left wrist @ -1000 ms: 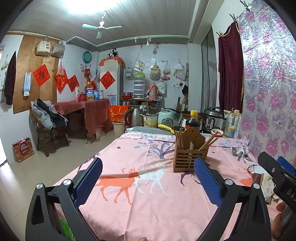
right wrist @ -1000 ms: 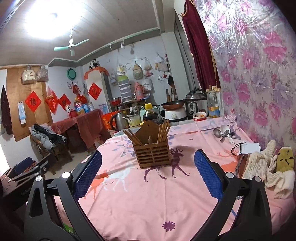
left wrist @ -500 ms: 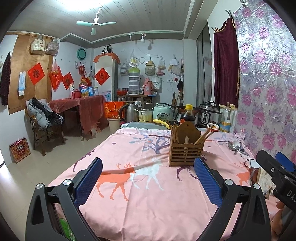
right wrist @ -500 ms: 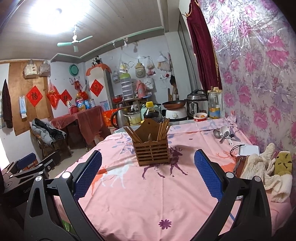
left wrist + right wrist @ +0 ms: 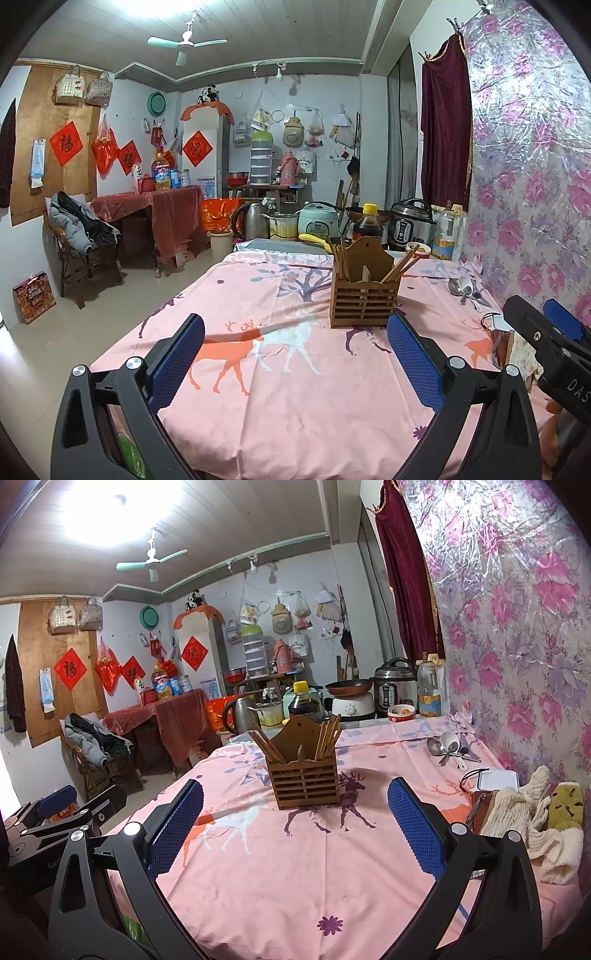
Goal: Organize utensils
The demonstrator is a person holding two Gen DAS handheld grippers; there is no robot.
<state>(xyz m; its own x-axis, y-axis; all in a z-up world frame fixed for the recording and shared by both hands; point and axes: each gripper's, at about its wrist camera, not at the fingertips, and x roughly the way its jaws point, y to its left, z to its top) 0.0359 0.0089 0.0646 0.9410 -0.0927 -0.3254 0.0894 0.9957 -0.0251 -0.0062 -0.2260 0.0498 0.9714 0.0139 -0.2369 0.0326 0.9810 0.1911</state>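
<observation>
On the pink deer-print tablecloth we see the wooden utensil holder mid-table, nearer than a second ago. Spoons lie well right of the holder. Our left gripper and right gripper hover spread wide, empty.

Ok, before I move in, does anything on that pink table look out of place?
Yes: a few loose spoons lie in a heap on the pink deer-print tablecloth near the floral wall, outside the slatted wooden utensil holder, which holds only chopsticks. Both grippers, left and right, are open and empty.
</observation>
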